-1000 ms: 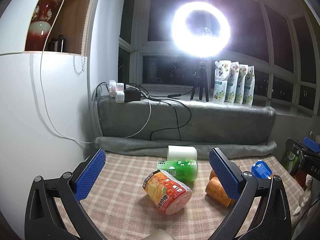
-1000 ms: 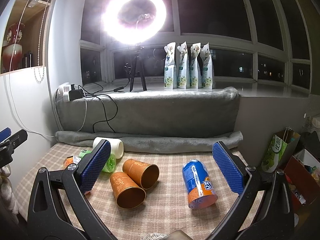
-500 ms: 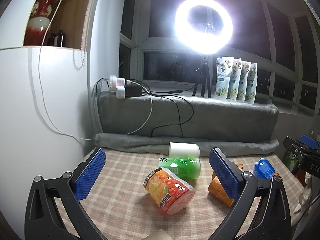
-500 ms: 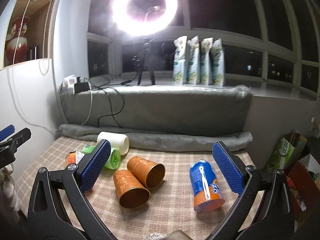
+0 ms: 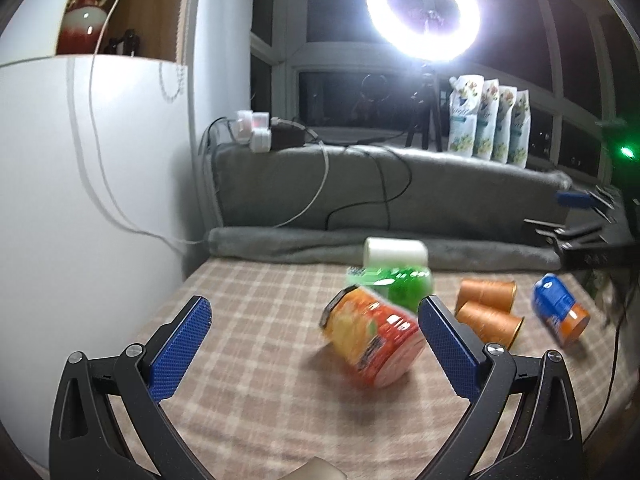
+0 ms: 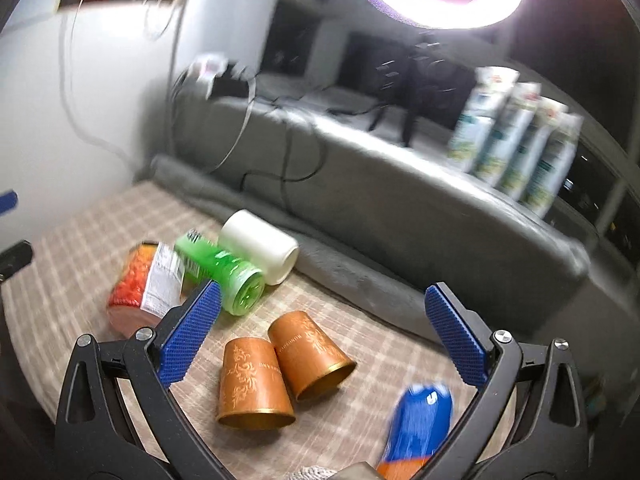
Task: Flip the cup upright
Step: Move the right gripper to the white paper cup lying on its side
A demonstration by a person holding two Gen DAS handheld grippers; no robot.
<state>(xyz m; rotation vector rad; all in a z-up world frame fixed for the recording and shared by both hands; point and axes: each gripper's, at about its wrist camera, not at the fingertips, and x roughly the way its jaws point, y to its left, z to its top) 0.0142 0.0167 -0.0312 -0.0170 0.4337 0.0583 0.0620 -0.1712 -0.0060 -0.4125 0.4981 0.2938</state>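
Two orange-brown cups lie on their sides on the checked cloth, one nearer (image 6: 250,388) and one behind it (image 6: 310,354); they also show in the left wrist view (image 5: 486,306). A white cup (image 6: 260,246) lies on its side near the grey blanket. My right gripper (image 6: 320,336) is open and empty, hovering above the two orange cups. My left gripper (image 5: 312,348) is open and empty, above the cloth left of an orange-red noodle cup (image 5: 372,338) lying on its side.
A green bottle (image 6: 222,270) and a blue-orange can (image 6: 412,428) lie on the cloth. A grey blanket (image 5: 400,204) backs the surface. A ring light (image 5: 424,12) and several pouches (image 5: 490,120) stand on the sill. A white cabinet (image 5: 80,180) is at left.
The right gripper has moved forward and tilted down over the orange cups, with a blurred view. The left gripper has shifted left and slightly nearer. Both stay open.
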